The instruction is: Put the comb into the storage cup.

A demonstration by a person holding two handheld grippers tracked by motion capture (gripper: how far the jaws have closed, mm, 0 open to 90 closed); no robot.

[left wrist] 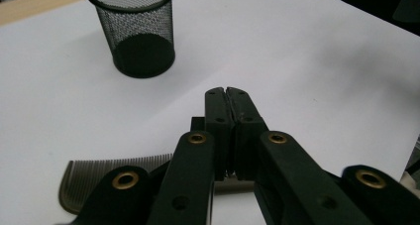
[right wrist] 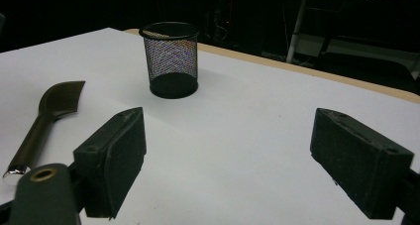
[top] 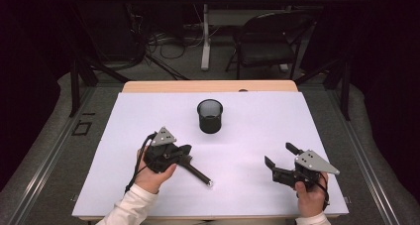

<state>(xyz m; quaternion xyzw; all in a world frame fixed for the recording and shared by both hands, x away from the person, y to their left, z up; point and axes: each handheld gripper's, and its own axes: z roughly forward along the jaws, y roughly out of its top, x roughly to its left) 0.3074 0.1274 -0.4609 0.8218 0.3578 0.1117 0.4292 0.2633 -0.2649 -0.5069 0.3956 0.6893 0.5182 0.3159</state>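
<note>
A dark comb (top: 198,173) lies on the white table top, its handle pointing toward the near right and ending in a shiny tip. My left gripper (top: 187,151) sits low over the comb's toothed end. In the left gripper view its jaws (left wrist: 228,93) are pressed together, with the comb (left wrist: 109,171) running across under and between the pads. A black mesh cup (top: 210,116) stands upright and empty behind it, seen also in the left gripper view (left wrist: 136,36). My right gripper (top: 278,154) rests at the near right, open (right wrist: 228,150) with nothing between its jaws; the cup (right wrist: 171,61) and the comb (right wrist: 44,121) lie ahead of it to the left.
The white sheet (top: 257,131) covers the wooden table (top: 148,86). A folding chair (top: 267,41) and a desk leg (top: 205,36) stand on the floor beyond the far edge. Dark curtains close both sides.
</note>
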